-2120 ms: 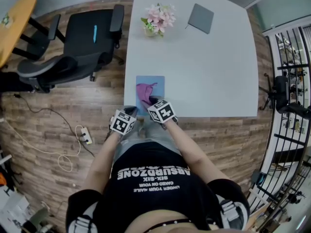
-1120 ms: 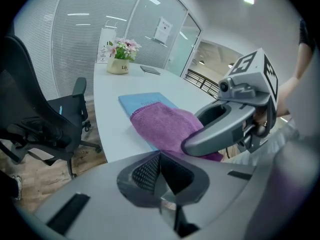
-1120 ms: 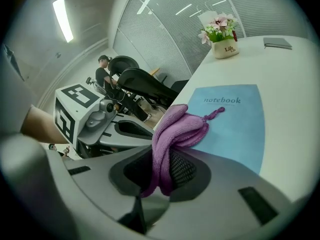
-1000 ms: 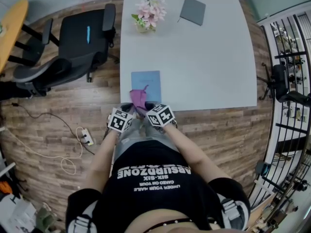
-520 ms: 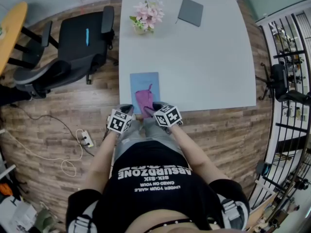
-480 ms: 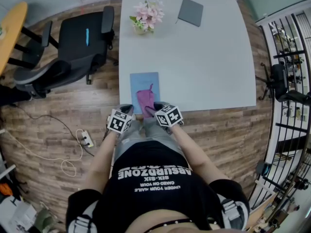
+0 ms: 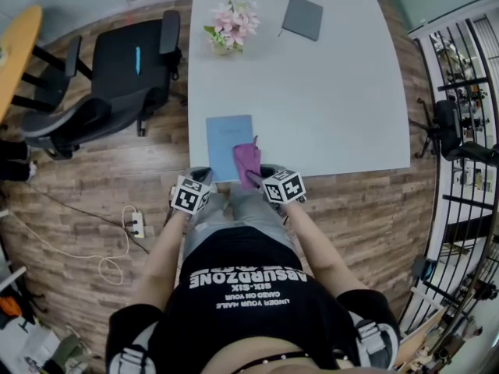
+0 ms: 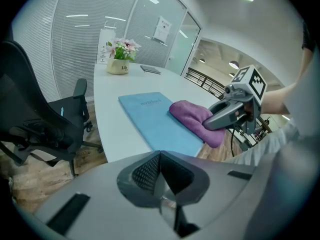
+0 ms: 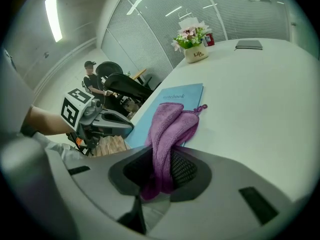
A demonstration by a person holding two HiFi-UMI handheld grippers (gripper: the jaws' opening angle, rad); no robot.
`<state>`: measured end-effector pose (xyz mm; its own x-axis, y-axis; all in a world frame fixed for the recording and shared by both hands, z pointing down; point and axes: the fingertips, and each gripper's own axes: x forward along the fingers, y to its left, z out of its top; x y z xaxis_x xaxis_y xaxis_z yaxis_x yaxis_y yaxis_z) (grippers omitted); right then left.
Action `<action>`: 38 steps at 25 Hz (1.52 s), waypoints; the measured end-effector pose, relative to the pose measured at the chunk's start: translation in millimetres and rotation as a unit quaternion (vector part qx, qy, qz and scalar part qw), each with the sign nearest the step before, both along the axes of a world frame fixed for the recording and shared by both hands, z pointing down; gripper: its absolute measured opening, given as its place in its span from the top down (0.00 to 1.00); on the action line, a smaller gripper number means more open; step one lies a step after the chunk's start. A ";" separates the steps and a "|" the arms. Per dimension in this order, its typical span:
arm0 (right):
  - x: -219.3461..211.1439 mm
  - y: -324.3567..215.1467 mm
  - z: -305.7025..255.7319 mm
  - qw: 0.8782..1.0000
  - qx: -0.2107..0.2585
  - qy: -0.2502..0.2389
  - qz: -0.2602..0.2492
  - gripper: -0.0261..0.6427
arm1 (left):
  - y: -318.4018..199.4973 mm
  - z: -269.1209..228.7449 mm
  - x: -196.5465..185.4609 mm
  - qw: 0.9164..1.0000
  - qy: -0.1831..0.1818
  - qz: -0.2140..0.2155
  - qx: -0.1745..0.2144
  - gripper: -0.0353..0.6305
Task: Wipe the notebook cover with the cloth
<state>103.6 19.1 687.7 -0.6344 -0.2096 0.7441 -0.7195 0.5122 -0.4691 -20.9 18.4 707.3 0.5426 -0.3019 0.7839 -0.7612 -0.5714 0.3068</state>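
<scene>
A light blue notebook [image 7: 224,135] lies flat near the front edge of the white table [image 7: 327,92]. My right gripper [image 7: 261,175] is shut on a purple cloth [image 7: 248,162], which drapes over the notebook's near right corner and onto the table beside it. In the right gripper view the cloth [image 9: 169,126] runs out from between the jaws over the notebook [image 9: 175,98]. My left gripper [image 7: 203,175] sits just off the table's front edge, left of the cloth, with its jaws together and holding nothing. The left gripper view shows the notebook [image 8: 150,115], the cloth [image 8: 195,115] and the right gripper [image 8: 231,111].
A pot of pink flowers [image 7: 226,28] and a grey notebook [image 7: 301,17] stand at the table's far end. A black office chair [image 7: 117,68] is left of the table. A power strip with cable [image 7: 137,224] lies on the wood floor.
The right gripper has dragged the cloth from the notebook's middle to its right edge. The left gripper has stayed at the table's front edge.
</scene>
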 end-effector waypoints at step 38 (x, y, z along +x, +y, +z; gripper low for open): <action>13.4 0.8 1.4 0.995 0.063 0.077 0.004 0.82 | -1.0 4.6 1.2 1.000 -0.009 -0.001 -0.003 0.92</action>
